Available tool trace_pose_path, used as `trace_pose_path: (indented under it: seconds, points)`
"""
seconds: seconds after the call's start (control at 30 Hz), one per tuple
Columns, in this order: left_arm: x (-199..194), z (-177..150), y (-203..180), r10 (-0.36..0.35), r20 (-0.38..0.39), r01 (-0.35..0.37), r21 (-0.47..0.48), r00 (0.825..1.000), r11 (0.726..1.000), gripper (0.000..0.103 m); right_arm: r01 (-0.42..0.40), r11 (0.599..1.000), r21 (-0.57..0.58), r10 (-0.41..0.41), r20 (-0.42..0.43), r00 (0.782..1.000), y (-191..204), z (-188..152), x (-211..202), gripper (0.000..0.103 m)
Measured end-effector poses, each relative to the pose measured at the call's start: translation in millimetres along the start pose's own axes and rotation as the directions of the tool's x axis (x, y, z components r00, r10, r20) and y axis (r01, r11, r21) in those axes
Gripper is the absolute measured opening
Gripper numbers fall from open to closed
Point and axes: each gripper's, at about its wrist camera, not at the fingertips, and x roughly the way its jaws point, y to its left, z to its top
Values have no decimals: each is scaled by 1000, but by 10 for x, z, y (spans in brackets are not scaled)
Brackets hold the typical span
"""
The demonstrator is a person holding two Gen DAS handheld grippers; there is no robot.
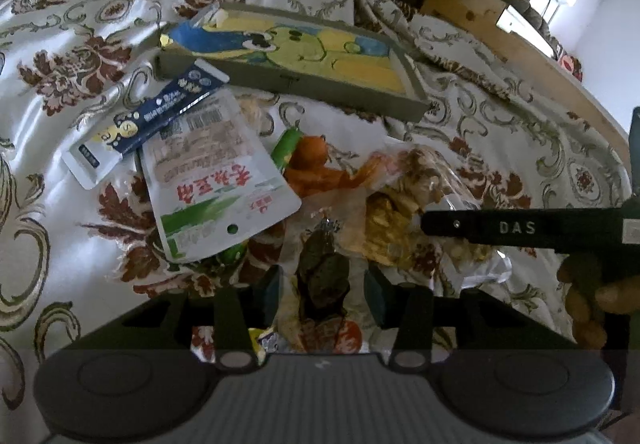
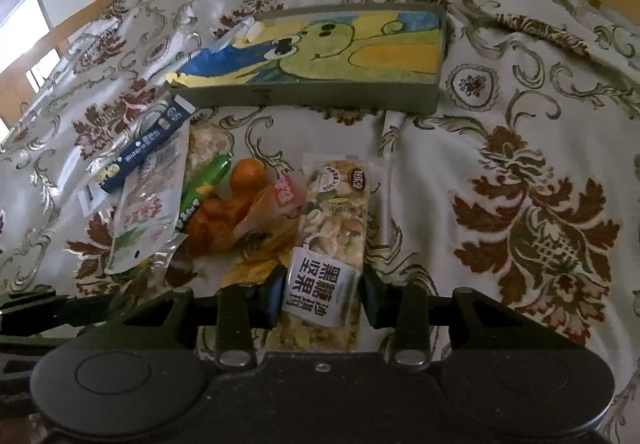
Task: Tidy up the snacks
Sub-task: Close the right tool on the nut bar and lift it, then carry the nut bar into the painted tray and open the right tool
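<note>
Pinched across its middle by the right gripper (image 2: 323,294), a stiff, light nut bar (image 2: 334,219) is held above the bedspread (image 2: 520,163); the left gripper (image 1: 323,294) clamps a soft, crinkly snack packet (image 1: 320,276) below the tray (image 1: 288,83).

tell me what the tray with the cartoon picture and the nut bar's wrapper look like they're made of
The tray: likely cardboard or thin board, matte grey-green walls with crisp edges; the cartoon base looks like a printed or painted matte sheet. The nut bar wrapper: thin clear glossy plastic film, since the nuts show through and the sealed end is crinkled, with a white printed label.
</note>
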Motion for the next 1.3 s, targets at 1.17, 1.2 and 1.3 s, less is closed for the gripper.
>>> trace_pose_path:
  seconds: [1.17,1.2,1.3]
  points:
    - [1237,2176,332,139,255,-106,-137,957,985,49,45,998,53,-61,363,930,-193,1369,857,41]
    - [1317,2231,339,141,250,-108,-142,958,984,49,49,997,65,-69,359,931,-234,1398,899,41]
    - [1559,2385,319,162,228,-132,-141,960,981,49,81,991,105,-112,337,935,-372,1453,1029,41]
